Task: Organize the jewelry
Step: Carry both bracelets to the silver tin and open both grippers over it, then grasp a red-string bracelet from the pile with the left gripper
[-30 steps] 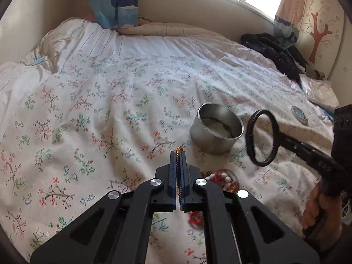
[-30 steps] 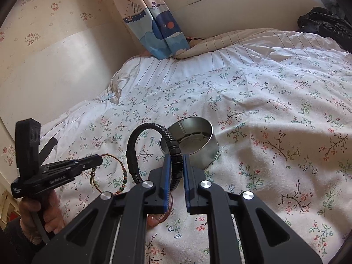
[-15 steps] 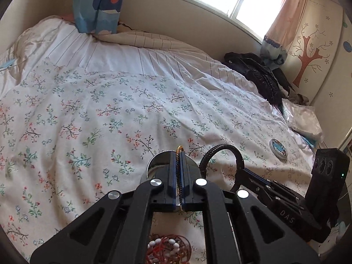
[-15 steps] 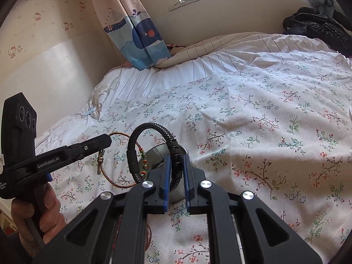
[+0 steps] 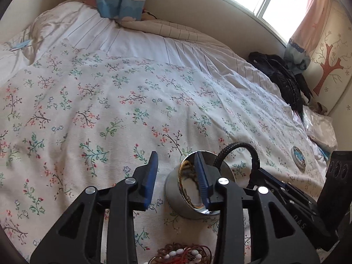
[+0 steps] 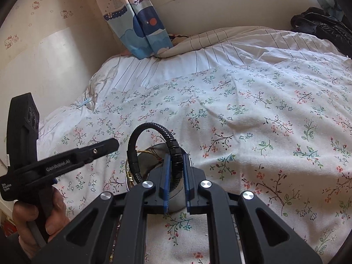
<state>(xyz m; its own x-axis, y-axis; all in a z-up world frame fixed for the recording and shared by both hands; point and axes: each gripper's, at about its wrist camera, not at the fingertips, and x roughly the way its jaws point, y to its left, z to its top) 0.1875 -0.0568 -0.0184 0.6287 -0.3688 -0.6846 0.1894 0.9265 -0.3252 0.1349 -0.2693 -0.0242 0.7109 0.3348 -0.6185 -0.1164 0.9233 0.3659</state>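
The tin [image 5: 189,200] was shiny polished metal, the black bracelet [image 6: 154,149] looked like braided matt cord, and the floral bedspread [image 5: 110,101] was soft creased cloth

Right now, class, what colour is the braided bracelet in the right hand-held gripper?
Black; the braided bracelet shows best in the right wrist view.

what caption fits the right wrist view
Right gripper holds a black braided bracelet above the metal tin.

"genrobot.ai" on left gripper [image 6: 114,144], "das" on right gripper [image 5: 255,171]
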